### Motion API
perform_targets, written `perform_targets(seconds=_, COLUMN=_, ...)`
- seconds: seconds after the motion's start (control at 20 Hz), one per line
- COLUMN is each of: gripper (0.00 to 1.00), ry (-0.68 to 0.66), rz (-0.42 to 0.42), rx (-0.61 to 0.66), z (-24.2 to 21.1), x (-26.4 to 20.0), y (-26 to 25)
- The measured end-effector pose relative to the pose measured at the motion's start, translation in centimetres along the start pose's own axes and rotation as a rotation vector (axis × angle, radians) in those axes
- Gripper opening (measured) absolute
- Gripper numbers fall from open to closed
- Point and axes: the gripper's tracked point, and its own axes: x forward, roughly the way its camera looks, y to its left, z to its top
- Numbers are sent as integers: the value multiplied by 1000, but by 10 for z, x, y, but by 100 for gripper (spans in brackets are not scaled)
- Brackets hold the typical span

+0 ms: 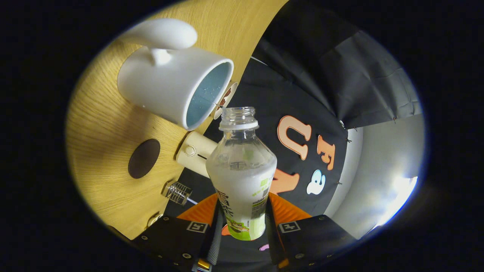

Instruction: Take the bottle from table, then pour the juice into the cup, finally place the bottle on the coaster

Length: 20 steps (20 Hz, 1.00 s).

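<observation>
Here the gripper (242,223) clamps the uncapped bottle (242,177), its mouth just beside the cup (166,87) rim.

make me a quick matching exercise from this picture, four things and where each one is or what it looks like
Things:
1 bottle
2 cup
3 coaster
4 table

Descriptions:
a dark oval lying flat on the wood
b white, with a handle and a blue inside
c light wood grain
d uncapped, held between the gripper fingers

Pairs: 1-d, 2-b, 3-a, 4-c
</observation>
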Motion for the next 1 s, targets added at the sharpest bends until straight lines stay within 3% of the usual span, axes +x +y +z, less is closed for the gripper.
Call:
perform_targets(seconds=0.2, gripper=53, ry=21, rz=72, rx=115, z=-3, x=1, y=19)
perform_targets(seconds=0.5, gripper=53, ry=71, rz=255, rx=486, z=14, x=-9, y=50)
perform_targets(seconds=0.75, gripper=53, ry=103, rz=226, rx=795, z=18, x=0, y=30)
perform_targets(seconds=1.0, gripper=54, ry=158, rz=281, rx=1104, z=15, x=11, y=26)
